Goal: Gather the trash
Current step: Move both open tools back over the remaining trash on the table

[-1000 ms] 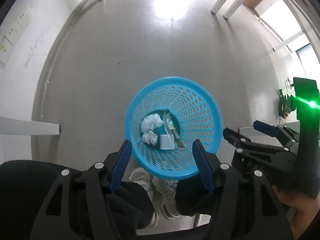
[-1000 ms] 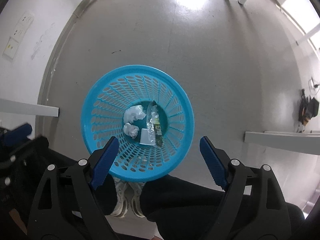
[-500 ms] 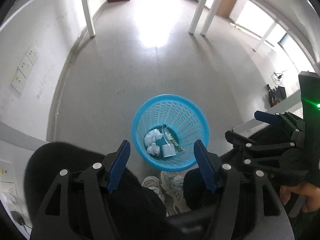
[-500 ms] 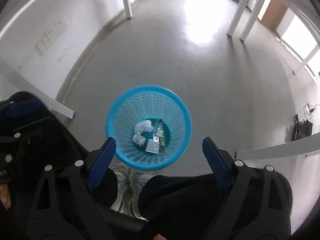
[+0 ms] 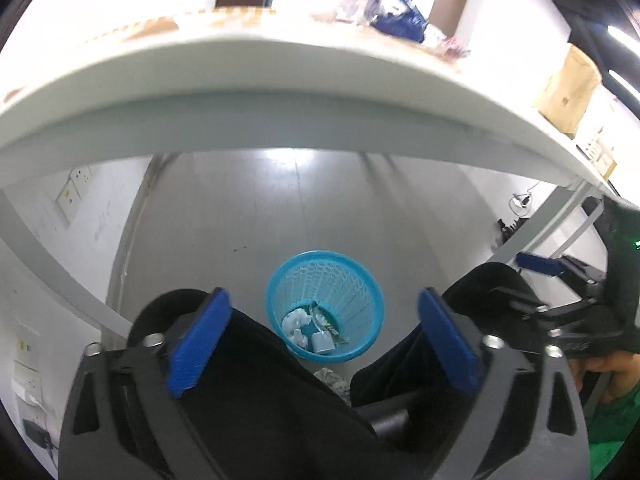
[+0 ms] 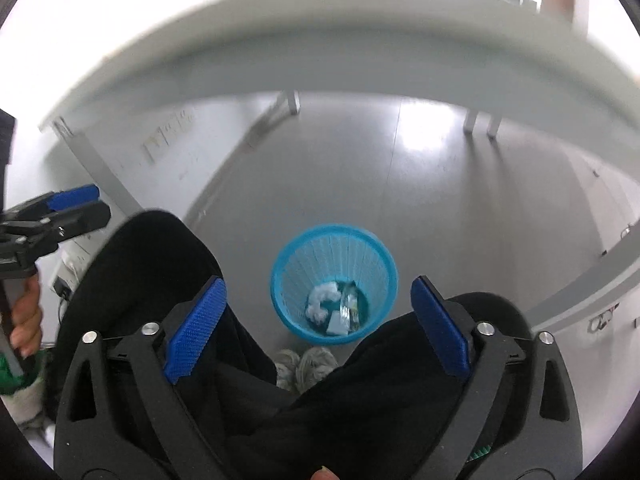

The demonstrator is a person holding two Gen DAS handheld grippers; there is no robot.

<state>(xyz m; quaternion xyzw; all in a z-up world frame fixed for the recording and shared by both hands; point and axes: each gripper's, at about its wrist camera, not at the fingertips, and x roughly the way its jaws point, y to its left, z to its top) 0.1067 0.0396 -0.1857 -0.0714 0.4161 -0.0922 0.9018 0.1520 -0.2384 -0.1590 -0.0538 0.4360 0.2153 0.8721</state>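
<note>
A blue mesh trash basket (image 5: 352, 280) stands on the grey floor between the person's legs; it also shows in the right wrist view (image 6: 360, 252). It holds crumpled white paper (image 5: 295, 320), a small white cup (image 5: 322, 342) and a wrapper (image 5: 330, 322). My left gripper (image 5: 324, 336) is open and empty, high above the basket. My right gripper (image 6: 318, 320) is open and empty, also high above it. The right gripper shows at the right edge of the left wrist view (image 5: 536, 264).
A white table edge (image 5: 280, 76) arcs across the top of both views, just ahead of the grippers. Bags and a cardboard box (image 5: 568, 88) lie on the table. Black trouser legs (image 6: 152, 264) and shoes (image 6: 304, 364) flank the basket. Wall sockets (image 5: 74, 192) are on the left.
Both grippers have risen far above the basket, from just over its rim to near table height. The table edge has come into view. Both stay open and empty.
</note>
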